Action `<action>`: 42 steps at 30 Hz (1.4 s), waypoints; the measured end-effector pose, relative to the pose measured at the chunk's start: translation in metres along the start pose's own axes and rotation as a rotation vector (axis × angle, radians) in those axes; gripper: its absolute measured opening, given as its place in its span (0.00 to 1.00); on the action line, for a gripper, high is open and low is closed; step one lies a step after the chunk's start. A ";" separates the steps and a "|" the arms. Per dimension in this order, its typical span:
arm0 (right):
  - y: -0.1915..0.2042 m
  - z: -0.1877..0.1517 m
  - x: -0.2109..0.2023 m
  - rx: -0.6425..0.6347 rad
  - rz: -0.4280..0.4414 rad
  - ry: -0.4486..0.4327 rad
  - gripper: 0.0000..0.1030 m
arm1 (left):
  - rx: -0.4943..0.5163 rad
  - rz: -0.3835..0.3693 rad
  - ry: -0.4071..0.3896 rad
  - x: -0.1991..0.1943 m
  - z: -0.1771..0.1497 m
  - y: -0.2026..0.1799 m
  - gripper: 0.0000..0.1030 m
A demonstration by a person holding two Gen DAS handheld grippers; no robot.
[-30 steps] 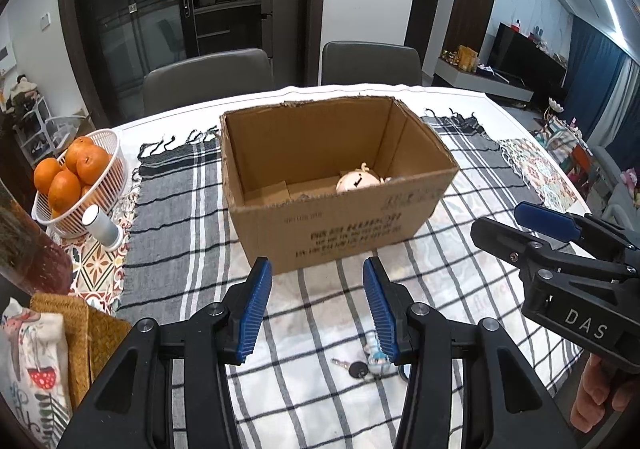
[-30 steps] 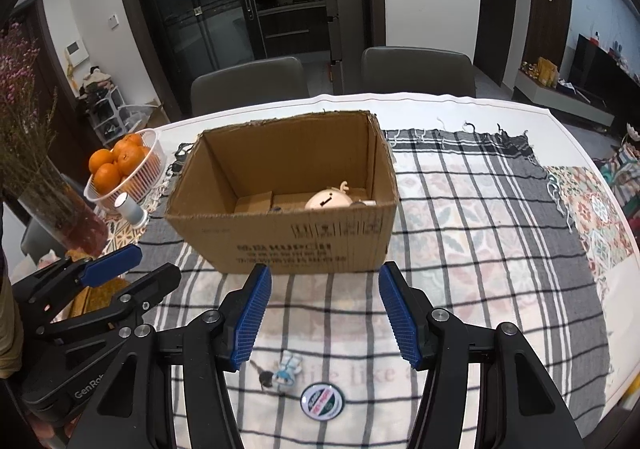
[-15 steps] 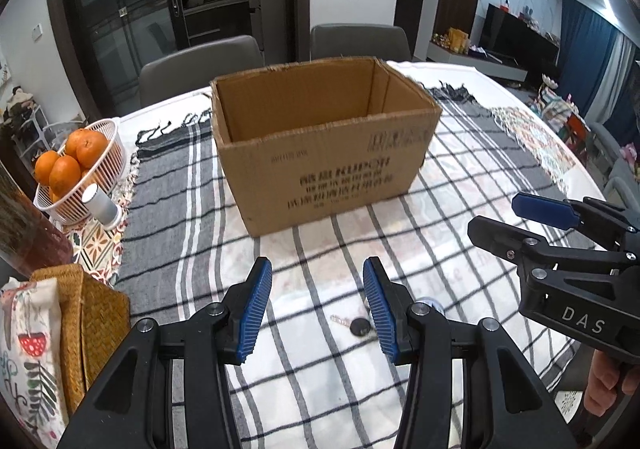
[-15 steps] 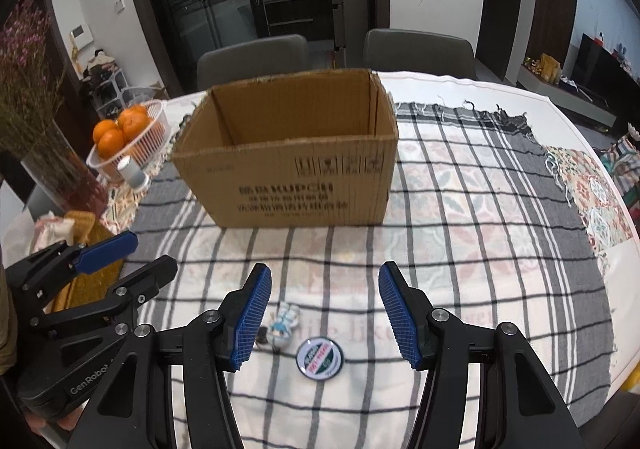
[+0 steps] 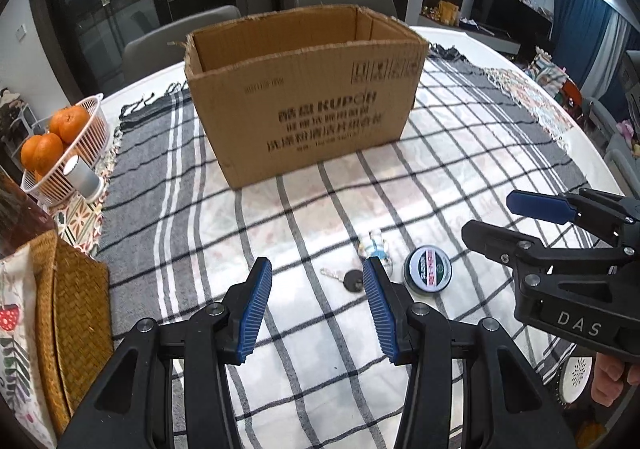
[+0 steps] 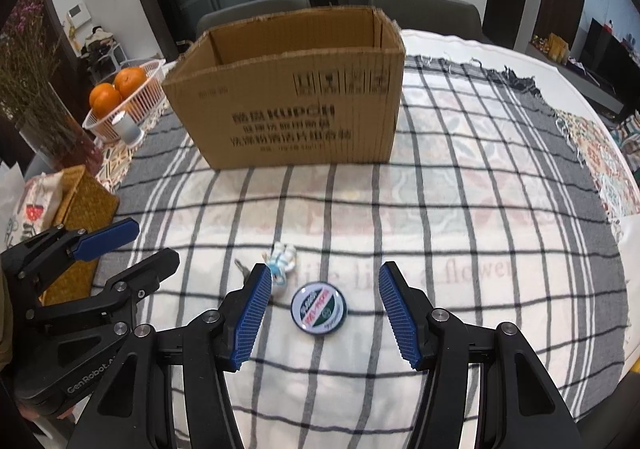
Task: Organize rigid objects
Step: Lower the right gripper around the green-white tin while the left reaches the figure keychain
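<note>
A: Blue ribbed pads on the right claw [image 6: 324, 313] stand wide apart with nothing between them but air, and the round tin [image 6: 319, 308] lies flat on the cloth right under that gap.

B: And the left claw [image 5: 316, 309]?

A: Also spread and empty. Just ahead of its right pad sits the dark-headed key [image 5: 352, 280], and touching the key on the far side is the little white-and-blue figurine [image 5: 376, 245]. The tin is just to the right of the key.

B: What has changed in the last second?

A: Both cameras have dropped. A second ago they looked down into the cardboard box [image 5: 304, 97] and a pale rounded piece showed on its floor; now only the printed front wall is in view and the inside is hidden. The tin, barely in frame at first, is now centred for the right claw.

B: So what does that mean for the job?

A: I judge one item is already packed and the next pick is lining up, tin first. It is low and flat, so the pads must come down nearly to the checked cloth [image 6: 460, 217] on the bench to catch its rim.

B: Risks?

A: Snagging the cloth, or nudging the key.
</note>
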State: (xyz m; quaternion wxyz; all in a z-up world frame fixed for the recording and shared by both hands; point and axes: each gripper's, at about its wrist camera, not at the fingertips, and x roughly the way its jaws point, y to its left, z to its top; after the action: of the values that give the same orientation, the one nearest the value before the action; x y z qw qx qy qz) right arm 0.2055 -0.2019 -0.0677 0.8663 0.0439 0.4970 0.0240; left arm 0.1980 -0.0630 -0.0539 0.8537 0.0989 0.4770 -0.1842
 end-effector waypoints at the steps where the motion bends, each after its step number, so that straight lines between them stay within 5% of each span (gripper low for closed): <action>1: -0.001 -0.003 0.003 0.002 0.000 0.009 0.56 | 0.003 0.000 0.007 0.002 -0.001 -0.001 0.45; 21: -0.007 -0.038 0.049 0.007 0.053 0.156 0.56 | 0.000 -0.027 0.107 0.044 -0.002 -0.012 0.45; 42: -0.012 -0.045 0.072 -0.009 0.087 0.124 0.56 | -0.015 -0.086 0.213 0.096 0.005 -0.032 0.45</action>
State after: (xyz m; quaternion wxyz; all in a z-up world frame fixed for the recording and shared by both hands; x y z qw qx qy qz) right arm 0.2030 -0.2051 -0.1534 0.8322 0.0599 0.5472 0.0666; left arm 0.2343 -0.1154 -0.1329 0.7901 0.0909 0.5703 -0.2056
